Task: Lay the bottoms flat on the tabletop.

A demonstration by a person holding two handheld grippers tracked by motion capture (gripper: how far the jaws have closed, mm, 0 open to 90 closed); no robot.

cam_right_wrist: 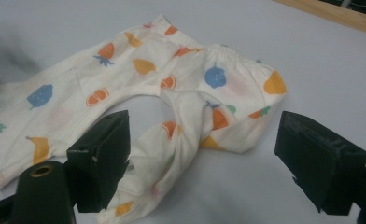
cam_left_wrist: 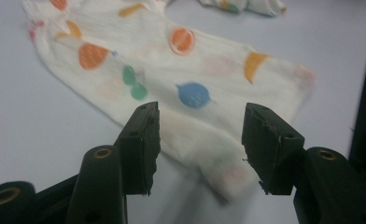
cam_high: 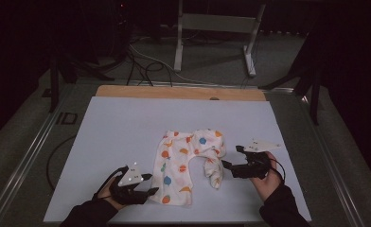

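A small pair of white trousers [cam_high: 183, 165] printed with coloured fruit lies on the white table cover [cam_high: 127, 132]. One leg lies flat toward the front; the other is twisted and bunched at the right. My left gripper [cam_high: 153, 183] is at the flat leg's cuff. In the left gripper view its jaws [cam_left_wrist: 200, 140] stand apart on either side of the cuff [cam_left_wrist: 218, 168], without pressing on it. My right gripper [cam_high: 231, 157] is beside the twisted leg. In the right gripper view its jaws [cam_right_wrist: 204, 149] are wide open with the bunched leg [cam_right_wrist: 172, 140] lying between them.
A wooden strip [cam_high: 174, 92] runs along the far edge of the table. Beyond it on the floor are a metal stand [cam_high: 212, 23] and loose cables [cam_high: 141, 61]. Bare white cover lies to the left and behind the trousers.
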